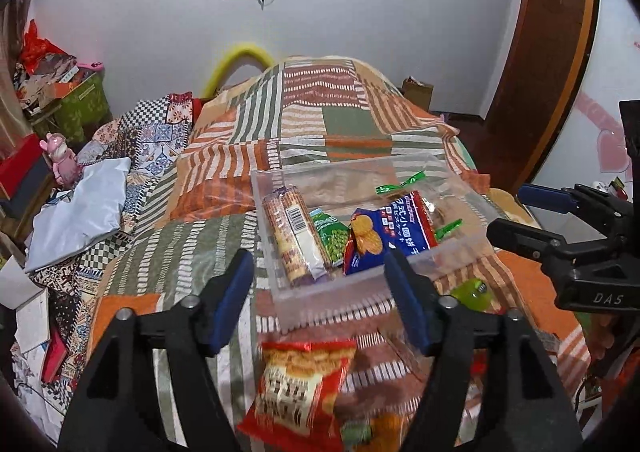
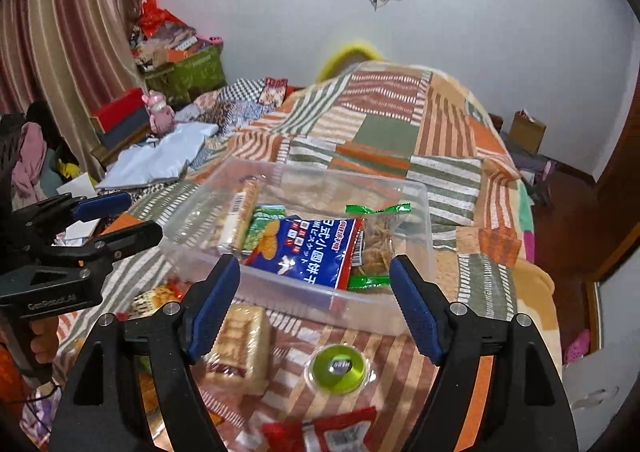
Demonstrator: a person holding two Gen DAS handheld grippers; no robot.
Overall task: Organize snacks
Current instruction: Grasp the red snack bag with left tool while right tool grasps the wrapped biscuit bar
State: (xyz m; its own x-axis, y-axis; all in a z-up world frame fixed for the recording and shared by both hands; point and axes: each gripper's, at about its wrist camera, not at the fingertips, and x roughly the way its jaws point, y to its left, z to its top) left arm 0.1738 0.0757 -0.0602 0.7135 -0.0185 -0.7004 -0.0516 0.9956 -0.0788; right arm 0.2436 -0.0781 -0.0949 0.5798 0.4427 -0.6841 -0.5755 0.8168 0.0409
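Snacks partly binned: clear bin (image 2: 416, 192) holds several packets. Both tools, left tool (image 1: 316, 284) and right tool (image 2: 314, 292), spread, empty. Next: grasp red packet (image 1: 300, 384) on bed.

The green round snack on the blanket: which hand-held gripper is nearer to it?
Right. The green round snack lies just ahead between the right hand-held gripper's open fingers; the left hand-held gripper is off to its left.

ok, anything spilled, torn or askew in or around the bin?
Nothing spilled or torn. The clear bin sits upright, packets lying flat inside. Still loose on the bedspread in front: red packet, wrapped biscuits, green round snack. Both grippers are empty.
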